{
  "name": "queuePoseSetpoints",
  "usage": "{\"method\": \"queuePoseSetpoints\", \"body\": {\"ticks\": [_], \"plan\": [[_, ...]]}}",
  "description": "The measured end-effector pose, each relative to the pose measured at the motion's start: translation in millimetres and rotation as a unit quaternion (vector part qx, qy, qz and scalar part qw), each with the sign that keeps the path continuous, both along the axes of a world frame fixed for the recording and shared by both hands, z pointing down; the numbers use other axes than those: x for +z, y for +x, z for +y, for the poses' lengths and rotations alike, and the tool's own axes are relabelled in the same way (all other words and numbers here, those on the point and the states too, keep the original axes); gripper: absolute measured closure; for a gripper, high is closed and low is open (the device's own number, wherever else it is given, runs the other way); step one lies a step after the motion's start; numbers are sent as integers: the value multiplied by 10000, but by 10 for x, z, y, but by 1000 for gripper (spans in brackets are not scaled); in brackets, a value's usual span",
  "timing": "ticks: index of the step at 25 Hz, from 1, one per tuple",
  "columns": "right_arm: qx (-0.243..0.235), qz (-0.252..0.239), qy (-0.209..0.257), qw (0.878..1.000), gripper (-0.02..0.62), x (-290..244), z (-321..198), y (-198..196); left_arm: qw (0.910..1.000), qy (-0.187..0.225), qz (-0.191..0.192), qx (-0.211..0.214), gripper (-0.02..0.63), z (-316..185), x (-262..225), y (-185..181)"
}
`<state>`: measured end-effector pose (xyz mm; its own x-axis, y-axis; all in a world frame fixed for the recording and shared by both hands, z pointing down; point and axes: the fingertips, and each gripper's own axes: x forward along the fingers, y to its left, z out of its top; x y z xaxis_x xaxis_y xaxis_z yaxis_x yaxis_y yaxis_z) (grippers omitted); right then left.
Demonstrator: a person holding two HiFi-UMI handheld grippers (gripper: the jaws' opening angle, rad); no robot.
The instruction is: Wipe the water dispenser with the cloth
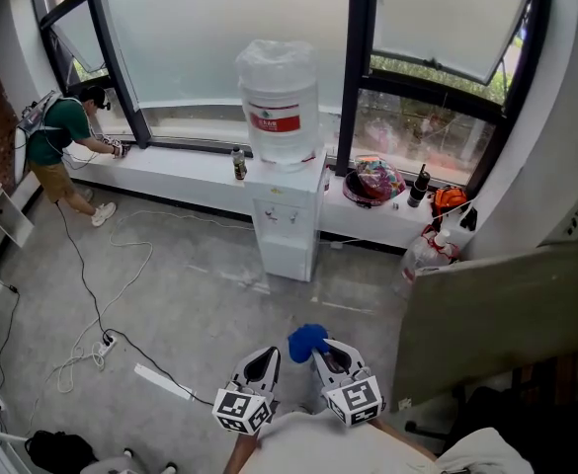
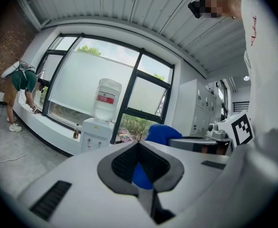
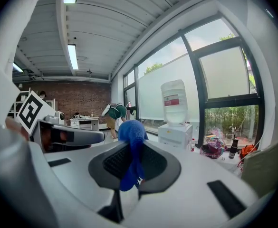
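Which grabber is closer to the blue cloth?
Right. The right gripper has the blue cloth pinched between its jaws. The left gripper sits just beside the cloth, on its left, with jaws together.

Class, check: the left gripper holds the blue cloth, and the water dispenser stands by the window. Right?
No, the right gripper holds the blue cloth, as the right gripper view shows. The water dispenser does stand by the window.

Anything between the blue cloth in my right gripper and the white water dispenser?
Head view: only bare grey concrete floor separates blue cloth and white water dispenser.
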<state>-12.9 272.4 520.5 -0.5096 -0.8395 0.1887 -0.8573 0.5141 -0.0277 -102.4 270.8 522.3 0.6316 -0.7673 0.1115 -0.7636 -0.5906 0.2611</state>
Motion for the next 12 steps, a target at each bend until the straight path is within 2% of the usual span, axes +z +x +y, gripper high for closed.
{"method": "queuePoseSetpoints", "body": {"ticks": [12], "plan": [[-103, 49, 0, 9999, 542, 22, 19, -31, 9999, -30, 76, -64, 594, 11, 2, -11]]}}
